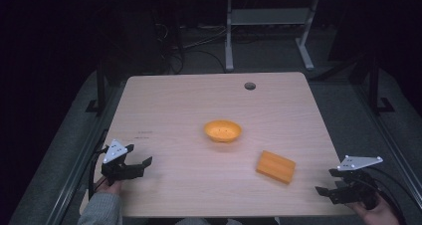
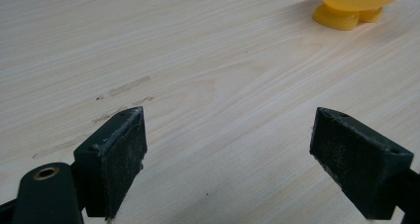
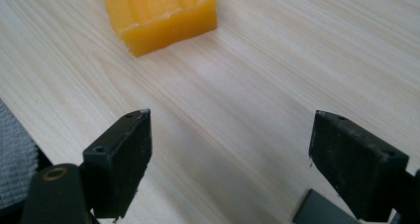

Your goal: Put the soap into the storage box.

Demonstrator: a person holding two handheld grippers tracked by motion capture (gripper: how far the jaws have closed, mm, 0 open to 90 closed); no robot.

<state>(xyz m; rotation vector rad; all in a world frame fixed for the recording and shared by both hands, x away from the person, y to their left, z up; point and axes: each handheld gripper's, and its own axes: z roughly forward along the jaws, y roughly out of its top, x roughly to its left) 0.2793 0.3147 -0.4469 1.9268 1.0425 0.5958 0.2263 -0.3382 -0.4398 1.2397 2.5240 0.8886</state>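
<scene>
table (image 1: 169, 100): pale wood, with a small round hole (image 1: 250, 85) near its far edge and faint scuff marks (image 2: 126, 86) ahead of our left side.
bowl (image 1: 223, 130): orange, upright near the middle of the table; in the left gripper view we see its footed base (image 2: 346, 16) at the top right, well ahead of the jaws.
block (image 1: 275, 166): orange and ribbed, lying flat on the table to the right of the bowl and nearer to us, apart from it; in the right gripper view it sits ahead and to the left (image 3: 161, 13).
left gripper (image 1: 133, 161): we hold it low over the near left part of the table, jaws spread wide with bare wood between them (image 2: 228, 149); it touches nothing.
right gripper (image 1: 324, 182): we hold it at the near right edge, jaws spread wide and empty (image 3: 230, 159); the block is near but clear of the pads.
work in hand: we judge it to be putting the block in the bowl, since those are the two things on the table.
done so far: nothing that we can see; the block lies outside the bowl and the bowl looks empty.
left to do: reach the right gripper to the block, pinch it, carry it over the bowl and let go.
progress: at the very start, by our reading.
</scene>
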